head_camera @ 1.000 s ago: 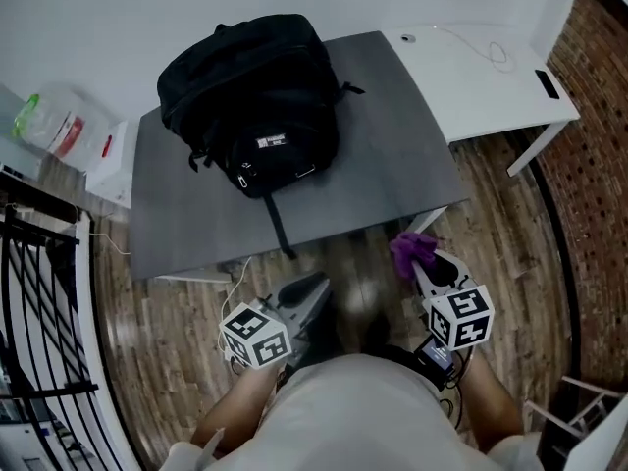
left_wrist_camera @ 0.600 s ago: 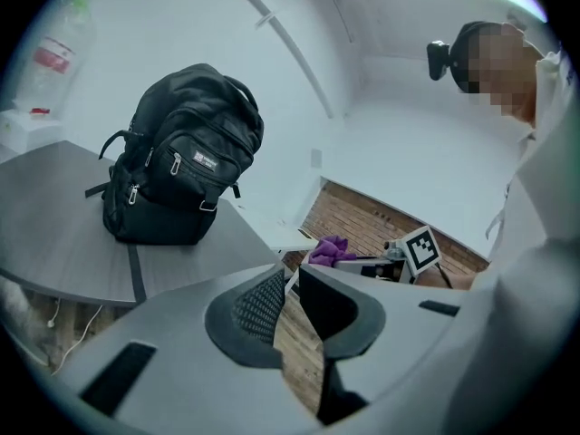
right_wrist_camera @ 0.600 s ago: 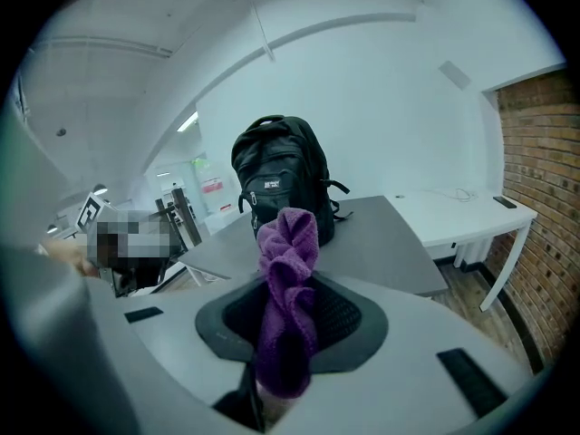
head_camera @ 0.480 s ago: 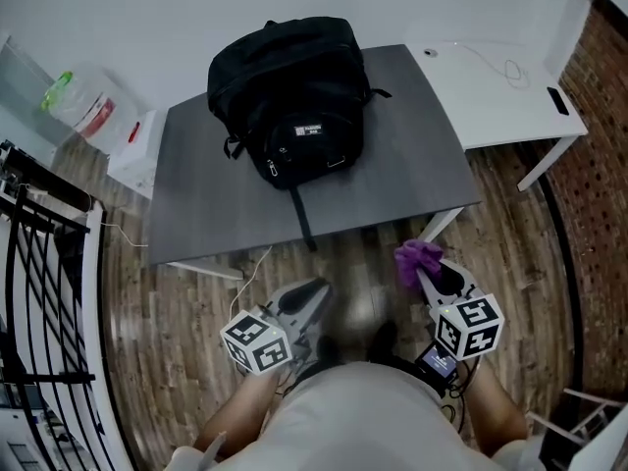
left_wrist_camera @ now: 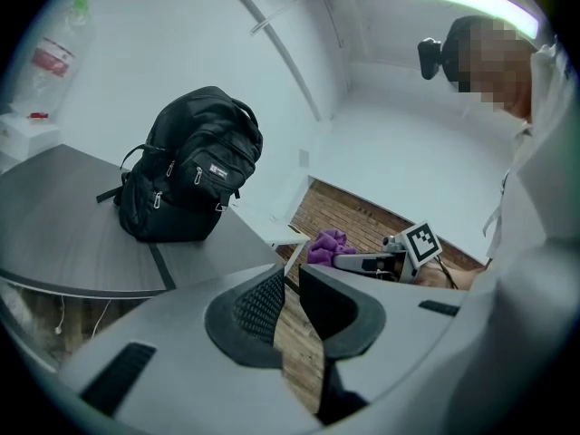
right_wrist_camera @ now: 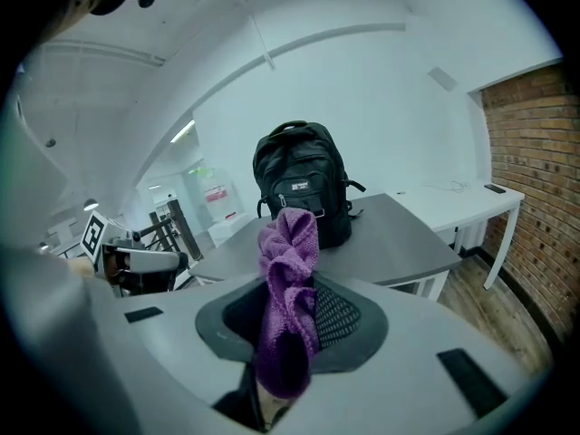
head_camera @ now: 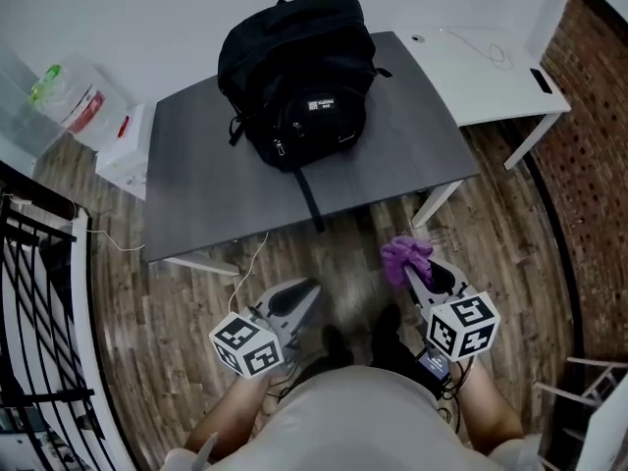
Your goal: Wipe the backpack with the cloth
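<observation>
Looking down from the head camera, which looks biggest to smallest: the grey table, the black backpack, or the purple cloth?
1. grey table, widest by far.
2. black backpack, covering part of the tabletop.
3. purple cloth, clearly smallest, even though it is nearer the camera than the other two.

grey table: centre of scene, standing on wood floor. white desk: just beside its right edge, carrying a thin cable and a dark flat device. brick wall: right. black railing: left. clear green-capped container: far left.
</observation>
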Tool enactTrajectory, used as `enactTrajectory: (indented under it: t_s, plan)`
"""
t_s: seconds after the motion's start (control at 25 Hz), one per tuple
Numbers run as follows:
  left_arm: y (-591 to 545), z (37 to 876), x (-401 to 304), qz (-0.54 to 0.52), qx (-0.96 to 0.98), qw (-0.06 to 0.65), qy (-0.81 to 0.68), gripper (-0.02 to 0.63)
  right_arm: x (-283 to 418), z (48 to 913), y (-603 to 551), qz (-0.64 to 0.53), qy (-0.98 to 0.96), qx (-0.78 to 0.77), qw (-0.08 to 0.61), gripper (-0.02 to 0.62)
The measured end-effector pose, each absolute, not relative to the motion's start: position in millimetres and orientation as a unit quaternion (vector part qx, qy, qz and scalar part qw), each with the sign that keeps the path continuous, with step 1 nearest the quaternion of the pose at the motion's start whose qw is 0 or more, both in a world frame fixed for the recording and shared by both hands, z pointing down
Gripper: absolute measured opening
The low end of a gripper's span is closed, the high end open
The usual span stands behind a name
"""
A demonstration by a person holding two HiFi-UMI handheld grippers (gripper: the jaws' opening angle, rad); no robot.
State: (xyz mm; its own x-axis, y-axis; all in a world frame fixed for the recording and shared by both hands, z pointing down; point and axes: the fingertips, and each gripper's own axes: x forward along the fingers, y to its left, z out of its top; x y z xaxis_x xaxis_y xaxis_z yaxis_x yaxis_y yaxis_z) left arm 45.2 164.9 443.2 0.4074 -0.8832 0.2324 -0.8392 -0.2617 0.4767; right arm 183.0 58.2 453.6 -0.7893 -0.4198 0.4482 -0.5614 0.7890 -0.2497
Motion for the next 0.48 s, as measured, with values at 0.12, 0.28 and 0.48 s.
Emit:
enactTrajectory:
  t_s: [0.12,0.28,0.48]
  plan:
    - [175.8,442.9,38.7,-0.038,0.791,0.276,-0.545,0.051,180.3,449.0,69.8,0.187,-0.926,0.268,0.189,0.101]
    - [184.0,434.5,32.3,-0.038,0.782,0.269,-0.561,0.051,177.8,437.0,72.4,0.177,-0.931,0.257,0.189,0.101]
    - [180.4,425.7,40.3,-0.054,0.765,0.261,-0.586,0.051,183.3,417.2,49.0,0.145,-0.94,0.248,0.181,0.101]
